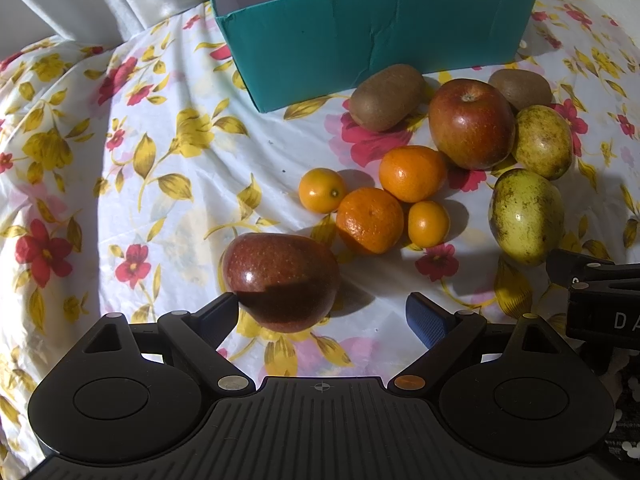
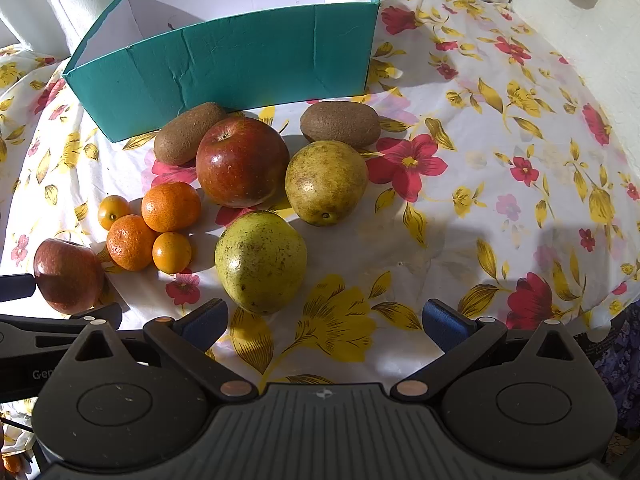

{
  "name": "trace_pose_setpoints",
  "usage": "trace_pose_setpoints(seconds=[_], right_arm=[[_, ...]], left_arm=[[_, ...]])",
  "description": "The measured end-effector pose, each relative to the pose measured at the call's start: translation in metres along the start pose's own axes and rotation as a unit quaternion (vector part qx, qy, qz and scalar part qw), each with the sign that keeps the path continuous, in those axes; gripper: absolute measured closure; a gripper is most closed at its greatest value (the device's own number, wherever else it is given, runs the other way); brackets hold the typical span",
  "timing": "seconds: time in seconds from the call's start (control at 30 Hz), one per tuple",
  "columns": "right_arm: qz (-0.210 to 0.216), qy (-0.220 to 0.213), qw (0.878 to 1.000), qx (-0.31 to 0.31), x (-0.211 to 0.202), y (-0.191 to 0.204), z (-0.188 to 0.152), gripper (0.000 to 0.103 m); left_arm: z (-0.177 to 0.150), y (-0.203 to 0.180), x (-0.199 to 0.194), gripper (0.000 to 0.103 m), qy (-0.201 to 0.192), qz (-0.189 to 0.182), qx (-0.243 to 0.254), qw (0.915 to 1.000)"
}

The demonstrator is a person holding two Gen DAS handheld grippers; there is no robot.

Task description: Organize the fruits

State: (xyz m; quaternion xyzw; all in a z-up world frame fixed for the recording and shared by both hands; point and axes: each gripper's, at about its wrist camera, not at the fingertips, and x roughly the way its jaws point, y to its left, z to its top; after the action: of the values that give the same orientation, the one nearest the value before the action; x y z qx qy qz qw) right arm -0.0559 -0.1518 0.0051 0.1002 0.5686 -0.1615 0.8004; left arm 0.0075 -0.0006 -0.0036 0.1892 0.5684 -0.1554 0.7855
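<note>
My left gripper [image 1: 324, 312] is open, with a dark red apple [image 1: 280, 280] lying on the cloth between its fingers, close to the left finger. My right gripper [image 2: 326, 316] is open and empty, just behind a green-yellow pear [image 2: 260, 260]. A second apple [image 2: 240, 160], a second pear [image 2: 326, 180], two kiwis [image 2: 340, 122] [image 2: 186, 132], two tangerines [image 2: 170, 206] [image 2: 130, 242] and two kumquats [image 2: 172, 252] [image 2: 112, 211] lie on the cloth. A teal cardboard box [image 2: 240, 64] with a white inside stands behind them, open at the top.
The floral tablecloth [image 2: 500, 200] covers a round table whose edge falls off at the right. White curtains [image 1: 80, 0] hang behind the box. The right gripper's body [image 1: 600, 304] shows at the right edge of the left wrist view.
</note>
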Motion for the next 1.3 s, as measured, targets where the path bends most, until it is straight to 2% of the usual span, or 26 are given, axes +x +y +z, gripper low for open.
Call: trace_pose_setpoints(seconds=[1.07, 1.3], right_arm=[[0.005, -0.013, 1.000, 0.000, -0.007, 0.000, -0.003, 0.000], [0.018, -0.020, 1.000, 0.002, -0.007, -0.003, -0.003, 0.000]], left_arm=[[-0.002, 0.000, -0.010, 0.009, -0.009, -0.008, -0.005, 0.9999], [-0.003, 0.001, -0.013, 0.010, -0.025, -0.024, -0.011, 0.9993]])
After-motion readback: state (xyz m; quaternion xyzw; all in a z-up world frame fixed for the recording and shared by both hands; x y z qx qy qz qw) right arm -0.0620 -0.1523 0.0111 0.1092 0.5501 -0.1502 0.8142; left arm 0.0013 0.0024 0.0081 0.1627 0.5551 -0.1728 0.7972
